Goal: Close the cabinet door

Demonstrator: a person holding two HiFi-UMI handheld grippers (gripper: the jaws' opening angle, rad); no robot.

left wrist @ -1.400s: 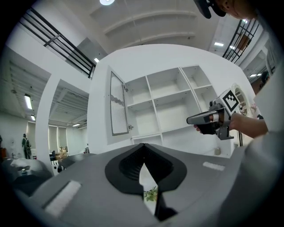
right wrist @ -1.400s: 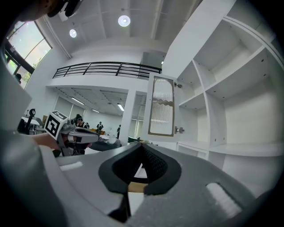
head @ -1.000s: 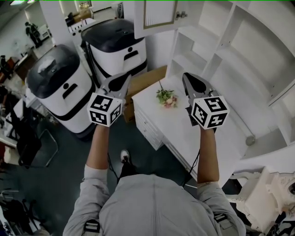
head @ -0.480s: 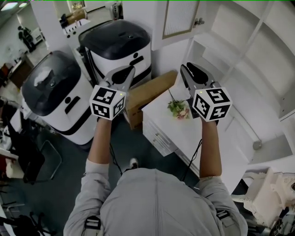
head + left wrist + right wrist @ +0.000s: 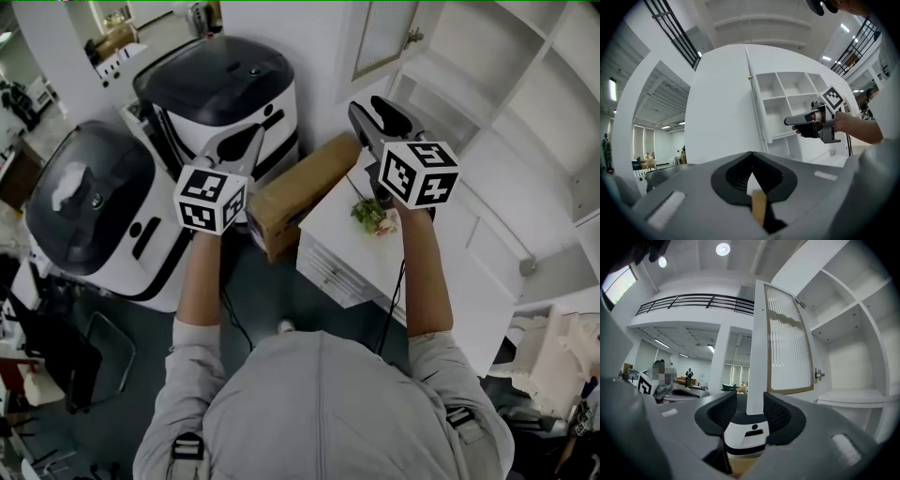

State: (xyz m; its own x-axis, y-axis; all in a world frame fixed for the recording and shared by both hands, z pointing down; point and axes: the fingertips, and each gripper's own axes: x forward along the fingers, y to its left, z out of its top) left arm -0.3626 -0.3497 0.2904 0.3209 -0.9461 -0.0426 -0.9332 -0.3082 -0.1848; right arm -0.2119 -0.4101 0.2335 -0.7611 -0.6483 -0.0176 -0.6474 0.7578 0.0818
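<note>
Head view: cabinet door [image 5: 384,37] hangs open, so closing is all ahead; right gripper [image 5: 367,105] just below it, left gripper [image 5: 246,141] well apart. Left gripper view: jaws together, empty; shelves [image 5: 787,101] behind the door bare. Right gripper view: jaws, just now opening, hold nothing, facing the door [image 5: 787,343].

Head view: taken from overhead, faced steeply down. Gripper views: taken level along the jaws. Door [image 5: 787,338] shared by all three, seen nearest from the right.

Grey short-sleeved shirt [image 5: 319,403]; black-and-white marker cubes [image 5: 211,199]
</note>
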